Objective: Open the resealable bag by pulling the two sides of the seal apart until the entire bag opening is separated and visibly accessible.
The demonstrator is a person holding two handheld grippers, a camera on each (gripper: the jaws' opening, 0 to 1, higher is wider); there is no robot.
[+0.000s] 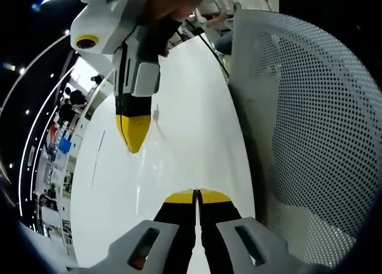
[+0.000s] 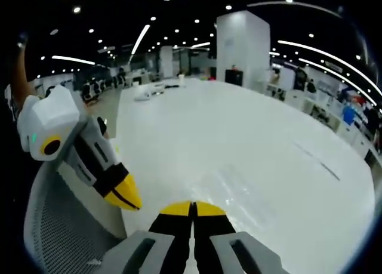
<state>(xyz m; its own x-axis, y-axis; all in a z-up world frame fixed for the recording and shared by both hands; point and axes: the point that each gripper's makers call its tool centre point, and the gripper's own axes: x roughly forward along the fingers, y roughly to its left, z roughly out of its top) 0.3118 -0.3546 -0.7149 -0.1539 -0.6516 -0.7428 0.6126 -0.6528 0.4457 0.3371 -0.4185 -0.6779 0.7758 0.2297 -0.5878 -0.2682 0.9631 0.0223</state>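
A faint glossy, see-through patch (image 2: 236, 190) lies on the white table (image 2: 239, 131) just ahead of my right gripper (image 2: 192, 205); it looks like the clear bag, but its edges and seal are too faint to make out. The right gripper's yellow-tipped jaws are pressed together. My left gripper (image 2: 135, 203) comes in from the left beside it, also shut. In the left gripper view, my left gripper (image 1: 196, 194) is shut low over the table (image 1: 197, 95), and the right gripper (image 1: 133, 146) hangs tip-down ahead of it, held by a hand. I see nothing clamped in either one.
A white mesh chair back (image 1: 310, 137) stands close against the table's edge, also seen as the chair back (image 2: 57, 232) under the left gripper. A white pillar (image 2: 242, 44), desks and distant people lie beyond the table.
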